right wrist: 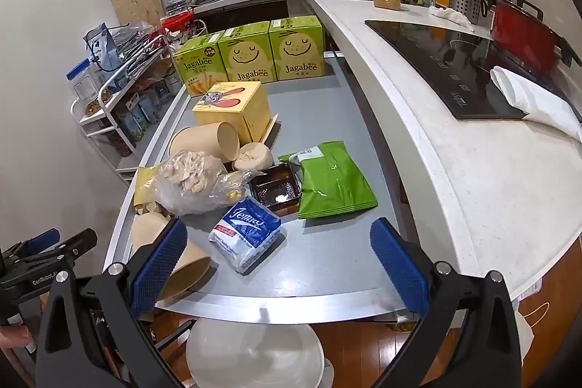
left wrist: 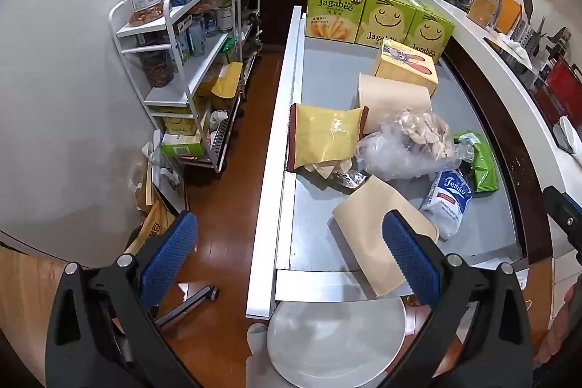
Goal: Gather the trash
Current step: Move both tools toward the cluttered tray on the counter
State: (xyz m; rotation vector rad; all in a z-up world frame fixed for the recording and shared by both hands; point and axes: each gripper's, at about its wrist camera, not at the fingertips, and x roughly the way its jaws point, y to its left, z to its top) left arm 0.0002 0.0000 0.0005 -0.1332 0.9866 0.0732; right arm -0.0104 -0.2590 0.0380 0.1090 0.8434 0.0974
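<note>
Left gripper [left wrist: 291, 260]: wide open, holding nothing, above the table's near edge. Lying on the grey table [right wrist: 327, 264], left to right: paper cup [right wrist: 171, 257], plastic bag [right wrist: 189, 184], tissue pack [right wrist: 245, 233], green pouch [right wrist: 333, 184]. Seen only from the right wrist: dark sauce tray [right wrist: 276, 190]. Right gripper [right wrist: 278, 257]: wide open, empty.

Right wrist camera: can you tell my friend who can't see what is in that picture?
An open right gripper hovers over a grey table littered with trash: a blue-and-white tissue pack, a green packet, a dirty brown tray, a crumpled plastic bag and paper cups. Three green Jagabee boxes stand at the far end, and a white bin waits below.
</note>
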